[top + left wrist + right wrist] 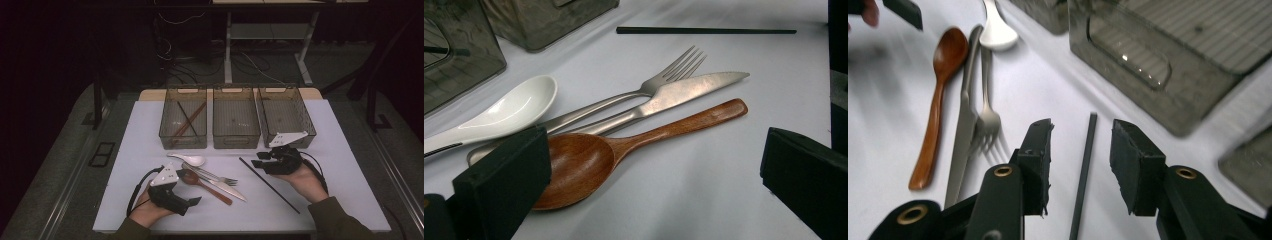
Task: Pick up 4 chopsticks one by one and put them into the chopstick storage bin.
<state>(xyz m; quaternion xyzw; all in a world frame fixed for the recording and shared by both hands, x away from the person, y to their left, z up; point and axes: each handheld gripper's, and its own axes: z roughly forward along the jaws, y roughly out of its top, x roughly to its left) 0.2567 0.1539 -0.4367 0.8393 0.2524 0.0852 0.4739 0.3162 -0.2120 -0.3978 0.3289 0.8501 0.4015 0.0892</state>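
- Your left gripper [192, 201] sits close to the tabletop's [350, 175] near edge, left of centre, with its jaws spread wide and nothing between them.
- Just past its tips lies the wooden spoon [624, 150], its bowl beside the left jaw, not gripped.
- Alongside the spoon lie a knife [674, 95] and a fork [659, 82], touching each other, with a white ceramic spoon [499, 112] at their far side.
- Your right gripper [1081, 152] is right of centre, jaws part-way open and straddling the black chopstick [1087, 155]; the pads stand clear of it on both sides.
- That chopstick lies flat, running diagonally from mid-table toward the near right.
- Three clear bins [236, 120] line the far edge; the left one holds a pair of crossed sticks [187, 120].
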